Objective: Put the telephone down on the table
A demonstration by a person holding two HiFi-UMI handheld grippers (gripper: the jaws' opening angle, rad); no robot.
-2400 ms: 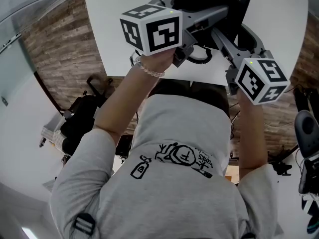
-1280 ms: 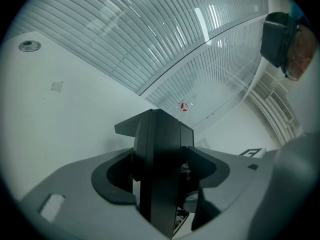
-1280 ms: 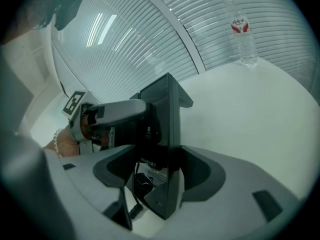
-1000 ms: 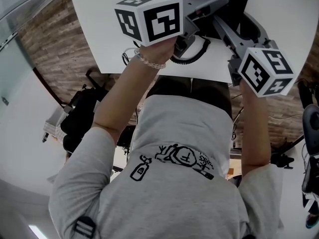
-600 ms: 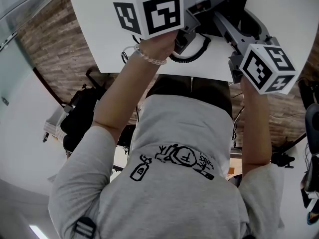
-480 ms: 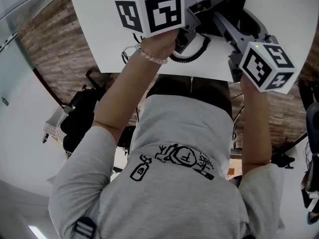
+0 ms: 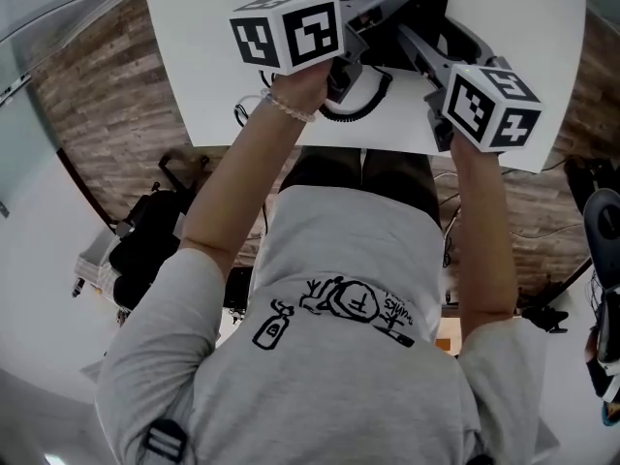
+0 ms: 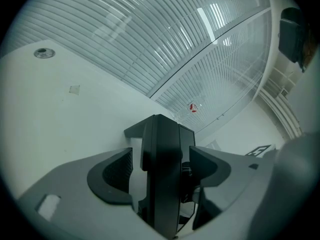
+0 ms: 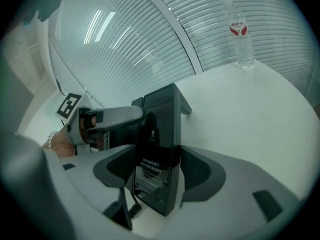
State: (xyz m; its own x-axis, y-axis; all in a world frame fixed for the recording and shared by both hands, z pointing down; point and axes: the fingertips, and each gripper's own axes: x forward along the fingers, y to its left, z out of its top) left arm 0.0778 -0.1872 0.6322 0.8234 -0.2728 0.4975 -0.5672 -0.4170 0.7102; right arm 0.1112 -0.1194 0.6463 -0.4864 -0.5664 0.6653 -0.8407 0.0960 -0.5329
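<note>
The black telephone stands on edge over the white table, with both grippers at it. My left gripper has the telephone between its jaws, which are opening; a strip of white shows between the left pad and the telephone. My right gripper is shut on the telephone, its pads against both faces. The coiled cord hangs by the table's near edge. The telephone's lower end is hidden behind the grippers.
A water bottle stands far back on the table, in front of a wall of blinds. A round metal fitting is set into the tabletop. The left gripper and the hand holding it reach in from the left.
Both marker cubes sit slightly higher and closer together in the head view than before. The telephone stays between both grippers.
</note>
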